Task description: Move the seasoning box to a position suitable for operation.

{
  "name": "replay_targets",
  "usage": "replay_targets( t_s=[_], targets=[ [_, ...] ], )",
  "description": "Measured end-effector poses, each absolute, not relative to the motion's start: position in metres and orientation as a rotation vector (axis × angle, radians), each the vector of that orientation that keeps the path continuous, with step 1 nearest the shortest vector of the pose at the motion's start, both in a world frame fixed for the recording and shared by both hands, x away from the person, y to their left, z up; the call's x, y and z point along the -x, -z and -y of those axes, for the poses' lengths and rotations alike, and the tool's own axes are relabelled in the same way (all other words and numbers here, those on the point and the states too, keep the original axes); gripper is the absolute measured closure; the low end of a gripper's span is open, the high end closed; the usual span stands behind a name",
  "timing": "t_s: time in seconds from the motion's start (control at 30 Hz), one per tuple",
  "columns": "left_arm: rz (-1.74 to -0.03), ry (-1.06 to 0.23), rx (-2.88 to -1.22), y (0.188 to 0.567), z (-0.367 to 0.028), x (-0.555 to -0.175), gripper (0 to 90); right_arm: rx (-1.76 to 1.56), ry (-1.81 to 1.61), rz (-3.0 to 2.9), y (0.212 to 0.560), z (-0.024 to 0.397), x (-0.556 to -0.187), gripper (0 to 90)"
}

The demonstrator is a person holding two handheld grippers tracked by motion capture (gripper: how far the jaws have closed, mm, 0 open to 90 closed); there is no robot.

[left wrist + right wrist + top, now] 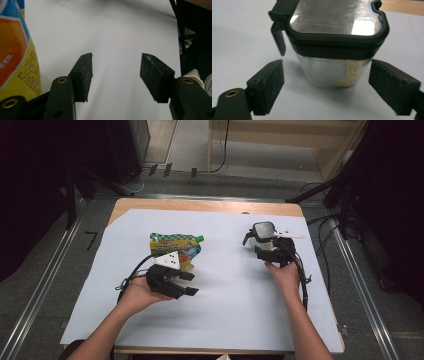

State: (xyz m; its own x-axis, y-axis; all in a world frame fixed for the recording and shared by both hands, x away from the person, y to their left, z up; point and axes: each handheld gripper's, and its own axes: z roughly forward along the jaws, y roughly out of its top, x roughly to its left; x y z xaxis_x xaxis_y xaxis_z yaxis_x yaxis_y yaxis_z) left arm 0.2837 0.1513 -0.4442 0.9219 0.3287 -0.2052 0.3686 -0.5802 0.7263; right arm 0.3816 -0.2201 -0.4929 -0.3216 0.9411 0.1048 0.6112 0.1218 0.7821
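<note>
Scene: a person is working two hand-held grippers over a white sheet [225, 285] covering the counter [200, 204].

Right hand-held gripper [325, 82]: its jaws are standing wide apart, one on each side of the lower body of a clear glass container [329, 72], with a gap showing on both sides, so nothing is being clamped. In the high view this right hand-held gripper [265, 247] is sitting just behind the container [262, 234].

Container: it is standing upright on the sheet directly ahead of the right jaws, partly between them. A black-rimmed lid [337, 17] is sitting on top, with a latch [279, 37] hanging down at the side nearer the left jaw. A little pale, grainy content [349, 73] is clinging inside the glass.

Left hand-held gripper [116, 75]: its jaws are standing apart over bare sheet, gripping nothing. In the high view the left hand-held gripper [182, 282] is resting low on the sheet.

Pouch: a colourful spouted refill pouch [175, 247] is lying flat just beyond and beside the left jaws, its printed face [15, 50] edging into the left gripper view without touching them.

Progress: judging by the layout, the work is looking early. The lid is appearing closed and the pouch is appearing unopened with its green cap on.

Still to do: probably steadying the container, opening it and bringing the pouch over.
</note>
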Motion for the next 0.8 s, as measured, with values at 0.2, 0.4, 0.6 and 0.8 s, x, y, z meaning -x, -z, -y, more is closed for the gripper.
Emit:
replay_targets(
  t_s=[0.2, 0.4, 0.6, 0.8],
  targets=[
    [-0.5, 0.053, -2.242, 0.445, -0.153, -0.279, 44.6, -1.507, -1.072, -1.964, 0.499, 0.219, -0.397, 13.8],
    [-0.525, 0.049, -2.237, 0.447, -0.158, -0.273, 44.6, -1.5, -1.08, -1.929, 0.506, 0.213, -0.408, 13.7],
    [-0.544, 0.049, -2.233, 0.449, -0.161, -0.267, 44.7, -1.503, -1.091, -1.897, 0.512, 0.209, -0.416, 12.3],
    [-0.565, 0.042, -2.225, 0.449, -0.167, -0.263, 44.7, -1.507, -1.108, -1.853, 0.518, 0.205, -0.423, 11.9]
  ],
)
